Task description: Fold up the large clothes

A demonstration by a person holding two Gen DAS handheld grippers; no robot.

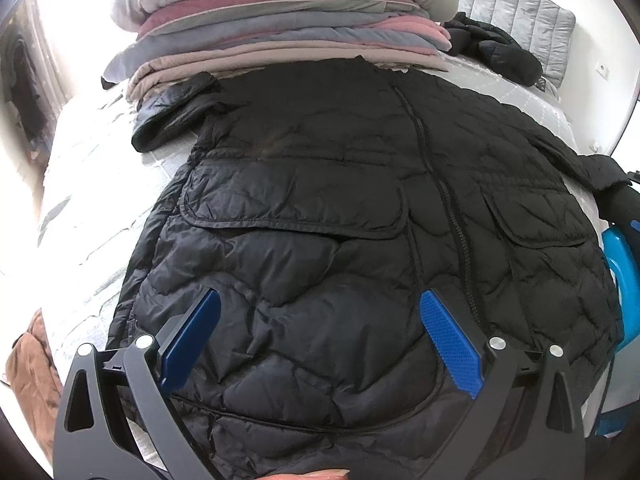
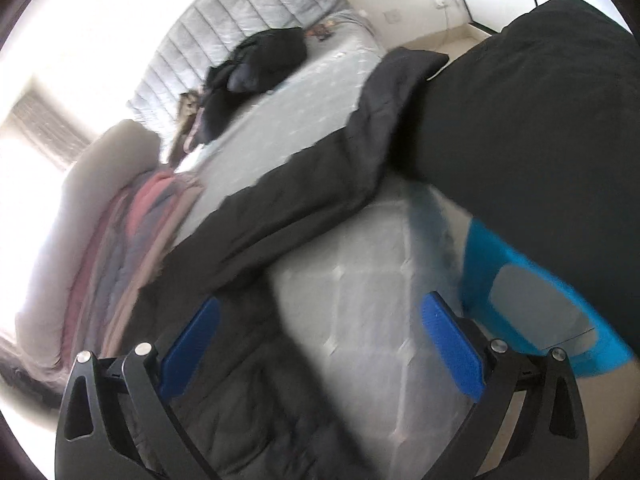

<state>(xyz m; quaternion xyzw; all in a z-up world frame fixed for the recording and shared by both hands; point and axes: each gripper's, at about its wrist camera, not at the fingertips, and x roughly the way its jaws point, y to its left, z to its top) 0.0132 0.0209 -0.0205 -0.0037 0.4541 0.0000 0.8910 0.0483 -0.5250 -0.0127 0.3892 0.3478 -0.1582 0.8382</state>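
A large black quilted coat (image 1: 340, 200) lies spread front-up on the bed (image 1: 80, 184), zipper running down its middle and two flap pockets showing. Its left sleeve bends in near the stacked bedding. My left gripper (image 1: 320, 300) hovers open over the coat's lower part, nothing between its blue pads. In the right wrist view, which is blurred, the coat's right sleeve (image 2: 312, 184) stretches across the mattress edge (image 2: 360, 280). My right gripper (image 2: 320, 308) is open above the coat's side and the bed edge, holding nothing.
A tall stack of folded blankets (image 1: 280, 12) sits at the coat's collar end. Another dark garment (image 1: 492, 48) lies by the grey padded headboard (image 1: 512, 4). A blue plastic object (image 2: 520, 280) and a person's dark clothing (image 2: 540, 120) are at the bed's right side. Brown cloth (image 1: 28, 368) lies low left.
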